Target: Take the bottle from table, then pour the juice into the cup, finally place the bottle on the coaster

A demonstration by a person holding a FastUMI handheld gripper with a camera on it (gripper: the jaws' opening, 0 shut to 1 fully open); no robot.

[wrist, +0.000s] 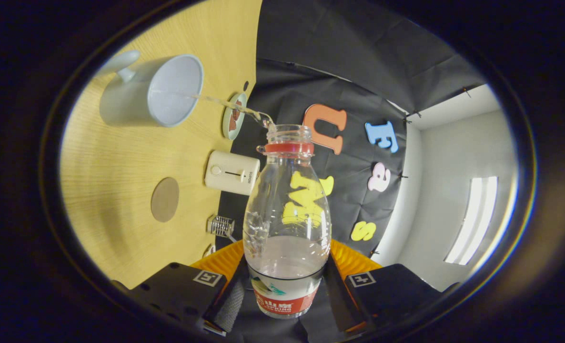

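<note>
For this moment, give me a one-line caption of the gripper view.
Gripper shut on the tilted bottle, a thin stream pouring from its mouth into the cup on the table.

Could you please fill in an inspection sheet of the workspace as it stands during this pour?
Surface: wooden table, bare around the items.
Job's things: bottle tilted, stream running into the cup; round coaster unoccupied.
Clutter: small dish, white box, wire item.
Grippers: tongs shut on the bottle's lower body.
Cables: nothing seen.
Surroundings: black cloth wall, white wall.
</note>
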